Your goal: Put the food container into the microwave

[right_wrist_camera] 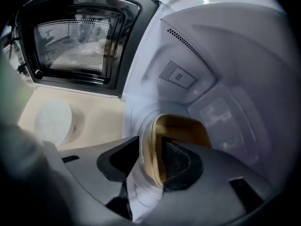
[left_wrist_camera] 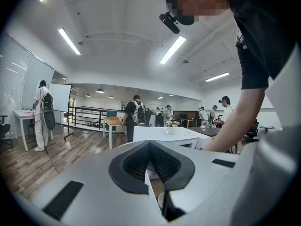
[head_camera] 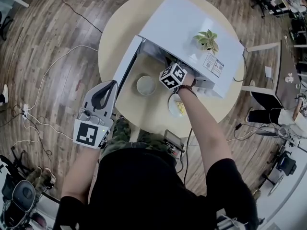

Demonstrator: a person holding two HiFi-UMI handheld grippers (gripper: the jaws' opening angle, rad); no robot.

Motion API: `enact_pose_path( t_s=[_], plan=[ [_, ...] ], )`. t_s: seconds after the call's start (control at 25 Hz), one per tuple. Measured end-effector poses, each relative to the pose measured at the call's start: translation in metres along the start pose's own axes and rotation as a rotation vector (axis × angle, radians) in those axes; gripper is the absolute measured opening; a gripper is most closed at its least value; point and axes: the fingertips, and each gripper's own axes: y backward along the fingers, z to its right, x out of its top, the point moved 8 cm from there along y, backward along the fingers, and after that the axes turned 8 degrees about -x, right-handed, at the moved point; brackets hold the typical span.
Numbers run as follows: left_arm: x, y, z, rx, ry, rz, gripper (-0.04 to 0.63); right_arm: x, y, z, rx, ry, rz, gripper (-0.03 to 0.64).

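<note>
You're holding the right gripper (right_wrist_camera: pixel 149 160) inside the one microwave (head_camera: pixel 182 23), jaws released either side of the one food container (right_wrist_camera: pixel 183 128) in the cavity. Your left gripper (head_camera: pixel 109 89) is hanging clenched, empty, at eight o'clock. Two dishes are sitting on the table (head_camera: pixel 120 37): a white dish (head_camera: pixel 146 85) at nine o'clock of your right wrist, a yellow-filled dish (head_camera: pixel 178 108) at six.

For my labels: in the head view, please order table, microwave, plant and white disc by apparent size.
1. table
2. microwave
3. plant and white disc look alike; the plant stands nearer the camera, so unranked.
</note>
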Motion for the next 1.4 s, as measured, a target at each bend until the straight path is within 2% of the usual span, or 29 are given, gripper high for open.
enact_pose_path(
  t_s=[0.4, 0.6, 0.68, 0.88, 1.0, 1.28, 1.4],
  plan=[
    [0.003, 0.001, -0.001, 0.003, -0.001, 0.003, 0.018, 0.002, 0.022, 0.0, -0.089, -0.013, 0.077, 0.172],
    [0.008, 0.001, 0.002, -0.01, -0.013, 0.019, 0.018, 0.006, 0.046, -0.011, -0.074, 0.016, 0.11, 0.164],
    [0.012, -0.002, 0.003, -0.022, -0.013, 0.03, 0.018, 0.007, 0.059, -0.013, -0.064, 0.022, 0.118, 0.133],
    [0.025, -0.01, 0.011, -0.078, -0.047, 0.07, 0.018, 0.008, 0.1, -0.03, 0.008, 0.01, 0.128, 0.041],
    [0.035, -0.014, 0.018, -0.12, -0.063, 0.094, 0.018, 0.009, 0.13, -0.042, 0.039, -0.004, 0.145, 0.02],
    [0.051, -0.015, 0.036, -0.213, -0.094, 0.145, 0.018, 0.014, 0.198, -0.058, 0.043, -0.084, 0.194, 0.015],
    [0.054, -0.01, 0.042, -0.242, -0.102, 0.158, 0.018, 0.021, 0.229, -0.062, 0.025, -0.153, 0.236, 0.015]
  ],
)
